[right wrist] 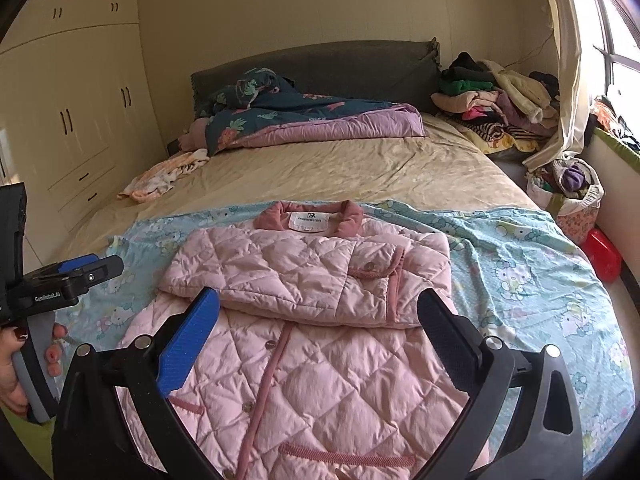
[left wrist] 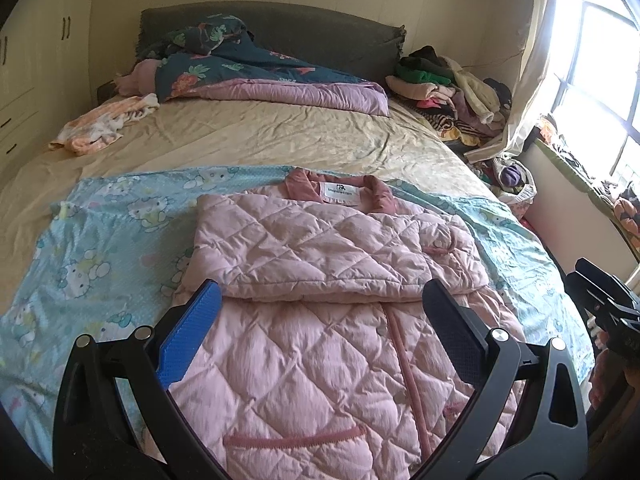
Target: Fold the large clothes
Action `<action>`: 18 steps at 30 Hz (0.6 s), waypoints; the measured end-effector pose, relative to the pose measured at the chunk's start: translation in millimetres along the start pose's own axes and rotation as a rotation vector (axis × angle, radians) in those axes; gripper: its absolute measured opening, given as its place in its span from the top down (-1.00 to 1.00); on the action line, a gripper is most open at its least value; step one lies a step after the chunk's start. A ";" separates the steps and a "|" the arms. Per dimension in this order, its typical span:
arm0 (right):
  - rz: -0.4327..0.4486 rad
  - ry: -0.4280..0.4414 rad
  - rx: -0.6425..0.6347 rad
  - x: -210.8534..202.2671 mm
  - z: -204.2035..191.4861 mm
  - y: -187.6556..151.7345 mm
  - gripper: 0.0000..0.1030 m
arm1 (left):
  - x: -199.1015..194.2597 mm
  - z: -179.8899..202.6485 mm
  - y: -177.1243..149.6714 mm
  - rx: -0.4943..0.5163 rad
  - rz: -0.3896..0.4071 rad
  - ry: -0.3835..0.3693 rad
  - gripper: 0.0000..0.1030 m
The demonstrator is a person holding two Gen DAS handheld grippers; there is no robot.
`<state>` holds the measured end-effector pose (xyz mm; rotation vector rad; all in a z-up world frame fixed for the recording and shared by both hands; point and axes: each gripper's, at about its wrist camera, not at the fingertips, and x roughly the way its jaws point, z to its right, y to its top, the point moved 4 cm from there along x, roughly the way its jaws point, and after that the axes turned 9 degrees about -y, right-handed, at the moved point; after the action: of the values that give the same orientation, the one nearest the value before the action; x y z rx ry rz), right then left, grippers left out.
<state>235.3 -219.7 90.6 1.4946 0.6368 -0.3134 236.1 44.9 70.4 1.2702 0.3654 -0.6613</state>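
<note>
**Quilted pink jacket, sleeves folded across, on the bed**

Across the near end of the bed [left wrist: 280, 136], on a thin pale-blue cartoon-print sheet [left wrist: 100, 240], lies the pink jacket [left wrist: 320, 340]. Its puffy fabric is stitched in diamonds, with darker pink corded piping along the front and pocket slits, a soft rose collar and a white label. Both sleeves are folded over the chest into a thick rectangular band; round snaps dot the placket.

The left gripper [left wrist: 320, 292] hovers over the jacket with its tongs spread wide, one blue ribbed pad, one black, holding nothing. The right gripper [right wrist: 318, 300] is likewise spread and empty above the fabric. A hand [right wrist: 16, 364] grips the left tool's handle. Rumpled quilts [right wrist: 320, 120] and a heaped clothes pile [right wrist: 496, 96] sit by the grey padded headboard [right wrist: 340, 68].
</note>
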 end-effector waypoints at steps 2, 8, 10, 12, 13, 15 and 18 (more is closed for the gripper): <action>0.001 -0.008 -0.007 -3.2 0.7 -3.2 -0.92 | -3.3 1.7 -3.5 0.004 0.002 -0.001 -0.84; 0.013 -0.023 -0.012 -15.3 4.2 -13.1 -0.92 | -13.8 7.0 -18.6 0.021 0.008 0.002 -0.84; 0.014 -0.022 -0.009 -18.5 6.1 -16.7 -0.92 | -16.3 7.2 -22.9 0.026 0.011 0.006 -0.84; 0.015 -0.026 -0.009 -20.5 7.5 -20.1 -0.92 | -19.4 7.6 -28.5 0.030 0.013 0.005 -0.84; 0.014 -0.027 -0.009 -21.3 8.7 -22.2 -0.92 | -20.2 7.5 -30.7 0.031 0.013 0.006 -0.84; 0.012 -0.033 -0.008 -22.8 11.1 -26.5 -0.92 | -22.2 6.3 -36.8 0.029 0.011 0.008 -0.84; 0.005 -0.033 -0.009 -24.5 14.1 -34.3 -0.92 | -24.9 3.6 -46.9 0.028 0.008 0.015 -0.84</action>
<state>199.1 -240.8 75.8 1.4790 0.6081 -0.3303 186.8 40.7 50.8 1.3031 0.3646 -0.6525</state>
